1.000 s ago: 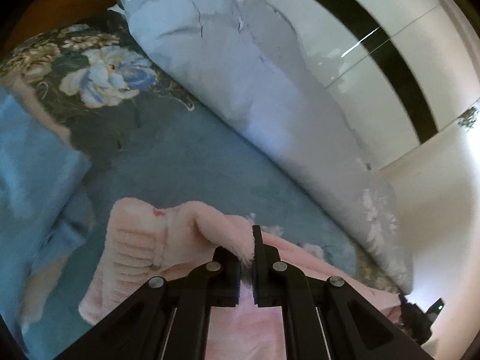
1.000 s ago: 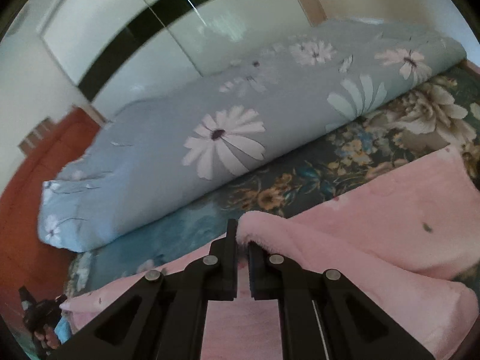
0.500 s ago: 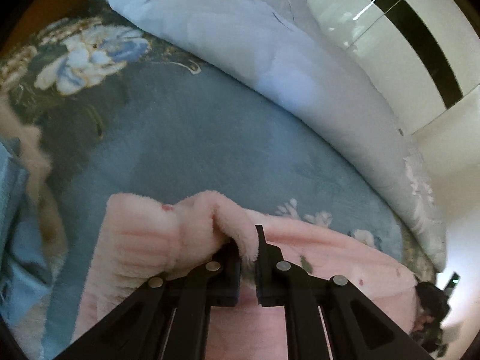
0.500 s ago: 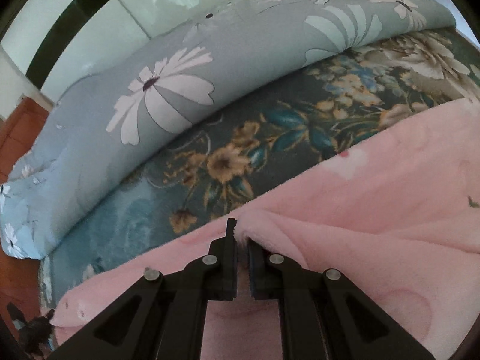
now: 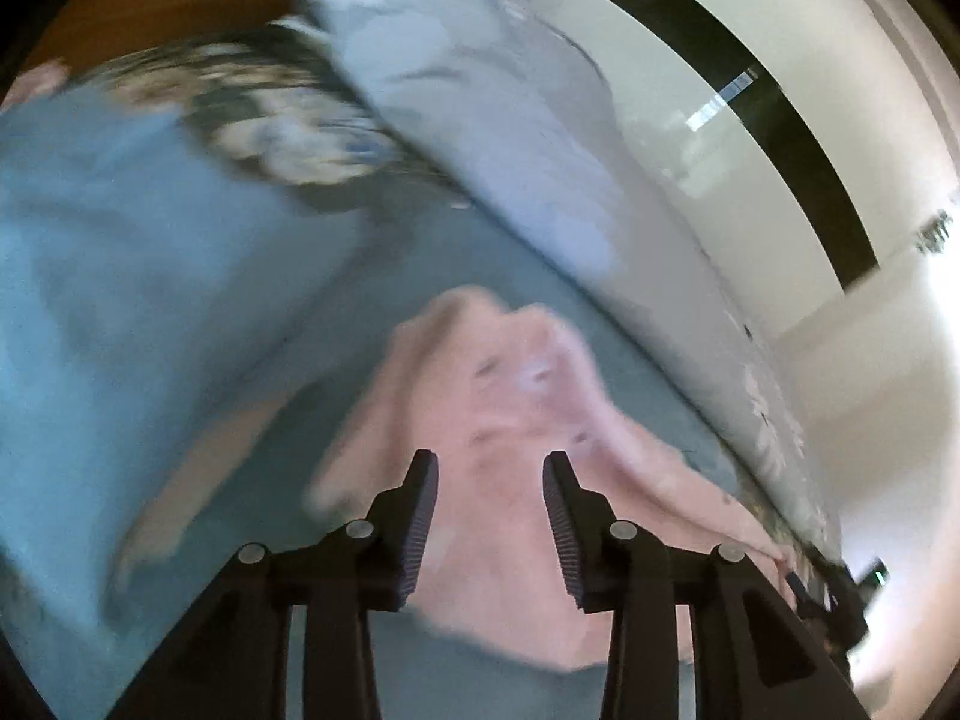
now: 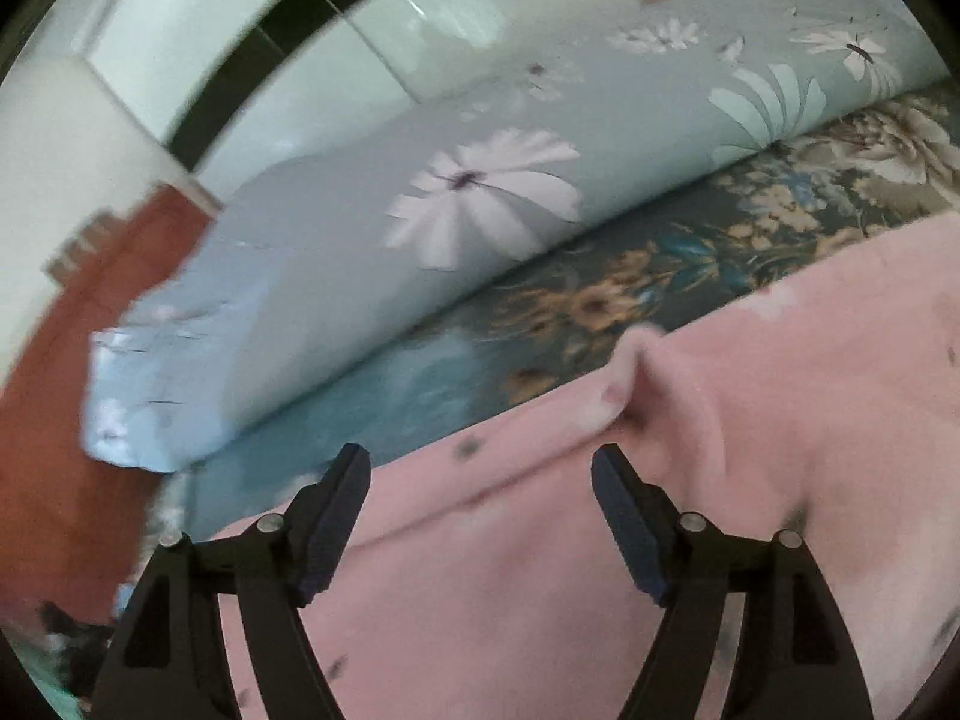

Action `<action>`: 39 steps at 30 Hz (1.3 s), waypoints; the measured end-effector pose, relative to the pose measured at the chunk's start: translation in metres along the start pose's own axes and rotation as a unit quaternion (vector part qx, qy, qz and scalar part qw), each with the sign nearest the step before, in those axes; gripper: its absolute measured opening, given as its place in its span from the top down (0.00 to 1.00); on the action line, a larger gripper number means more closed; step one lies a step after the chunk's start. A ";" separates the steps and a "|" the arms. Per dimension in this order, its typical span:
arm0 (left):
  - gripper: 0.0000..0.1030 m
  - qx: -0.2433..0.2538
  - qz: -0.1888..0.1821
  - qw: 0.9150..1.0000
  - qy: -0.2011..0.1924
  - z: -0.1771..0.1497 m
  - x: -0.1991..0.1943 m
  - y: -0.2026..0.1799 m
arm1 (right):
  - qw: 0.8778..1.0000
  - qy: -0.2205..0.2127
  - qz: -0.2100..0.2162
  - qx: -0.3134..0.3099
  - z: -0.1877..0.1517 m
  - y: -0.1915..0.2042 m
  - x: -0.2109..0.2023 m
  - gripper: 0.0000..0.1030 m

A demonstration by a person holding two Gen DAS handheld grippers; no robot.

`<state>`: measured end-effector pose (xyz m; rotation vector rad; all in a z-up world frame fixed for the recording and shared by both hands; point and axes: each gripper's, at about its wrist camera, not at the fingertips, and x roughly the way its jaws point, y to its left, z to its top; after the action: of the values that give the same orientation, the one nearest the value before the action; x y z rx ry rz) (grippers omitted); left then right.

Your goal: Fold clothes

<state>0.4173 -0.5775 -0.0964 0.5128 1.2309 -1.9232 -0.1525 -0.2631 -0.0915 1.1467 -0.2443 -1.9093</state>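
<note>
Left wrist view: the left gripper [image 5: 487, 465] is seen w/ jaws spread wide and nothing held, poised above a pink fleece garment [image 5: 510, 432] laid in a rumpled heap on the blue floral bedspread [image 5: 432, 252]. A blue folded cloth [image 5: 120, 276] is seen at left, a pale daisy-print duvet [image 5: 480, 108] rolled up behind; the frame is heavily motion-blurred

Right wrist view: the right gripper [image 6: 480, 468] is likewise shown wide open & empty, over the pink fleece garment [image 6: 660, 480], which is spread across the bed's near side, a raised pinch of fabric [image 6: 636, 360] standing just beyond the right finger. The daisy-print duvet [image 6: 480, 204] is seen along the far edge

The fleece is judged soft, light, floppy & non-slip; it should be taken at a hem or corner, both layers pinched, or the fold is likely to sag
</note>
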 end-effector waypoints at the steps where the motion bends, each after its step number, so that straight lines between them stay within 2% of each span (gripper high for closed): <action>1: 0.60 -0.018 0.007 1.000 -0.001 -0.010 -0.005 0.009 | 1.000 -0.002 0.015 -0.001 -0.008 0.003 -0.008 0.24; 3: 0.60 -0.058 0.015 0.998 -0.001 -0.029 -0.010 0.027 | 0.999 -0.001 0.041 -0.008 -0.025 0.008 -0.024 0.24; 6: 0.60 -0.094 0.000 0.996 0.009 -0.047 0.000 0.041 | 0.997 0.016 0.077 -0.012 -0.049 0.012 -0.042 0.23; 9: 0.59 -0.137 -0.041 0.990 0.016 -0.055 0.016 0.049 | 0.993 0.028 0.113 0.014 -0.067 0.007 -0.055 0.23; 11: 0.57 -0.163 -0.068 0.984 0.016 -0.057 0.024 0.052 | 0.991 0.029 0.125 0.024 -0.074 0.006 -0.061 0.23; 13: 0.49 -0.179 -0.088 0.980 0.009 -0.055 0.032 0.052 | 0.991 0.030 0.128 0.022 -0.080 0.007 -0.066 0.23; 15: 0.46 -0.199 -0.101 0.975 0.005 -0.055 0.039 0.052 | 0.991 0.030 0.127 0.017 -0.084 0.009 -0.070 0.23; 18: 0.39 -0.216 -0.133 0.967 -0.013 -0.060 0.035 0.051 | 0.991 0.034 0.128 0.013 -0.090 0.010 -0.072 0.23; 20: 0.37 -0.195 -0.142 0.970 -0.012 -0.066 0.034 0.046 | 0.991 0.038 0.127 0.012 -0.097 0.008 -0.073 0.23; 24: 0.37 -0.167 -0.109 0.980 0.003 -0.076 0.031 0.036 | 0.991 0.046 0.121 0.018 -0.111 0.000 -0.072 0.23; 27: 0.35 -0.170 -0.103 0.980 0.000 -0.078 0.031 0.029 | 0.991 0.057 0.122 0.028 -0.120 -0.004 -0.067 0.23; 31: 0.35 -0.171 -0.087 0.981 0.000 -0.067 0.052 0.020 | 0.988 0.074 0.130 0.042 -0.129 -0.004 -0.058 0.23; 34: 0.38 -0.176 -0.094 0.980 0.002 -0.056 0.065 0.016 | 0.986 0.082 0.134 0.047 -0.134 -0.003 -0.055 0.23; 36: 0.65 -0.180 -0.082 0.980 -0.006 -0.053 0.069 0.019 | 0.987 0.079 0.130 0.051 -0.135 -0.006 -0.057 0.23; 37: 0.84 -0.182 -0.072 0.981 -0.009 -0.051 0.071 0.020 | 0.987 0.078 0.130 0.056 -0.136 -0.008 -0.058 0.23; 39: 0.88 -0.190 -0.067 0.979 -0.016 -0.052 0.065 0.021 | 0.986 0.076 0.131 0.067 -0.138 -0.012 -0.062 0.23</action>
<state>0.3902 -0.5618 -0.1759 0.2017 1.5974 -1.7345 -0.0379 -0.1736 -0.1366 1.2756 -0.4229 -1.5866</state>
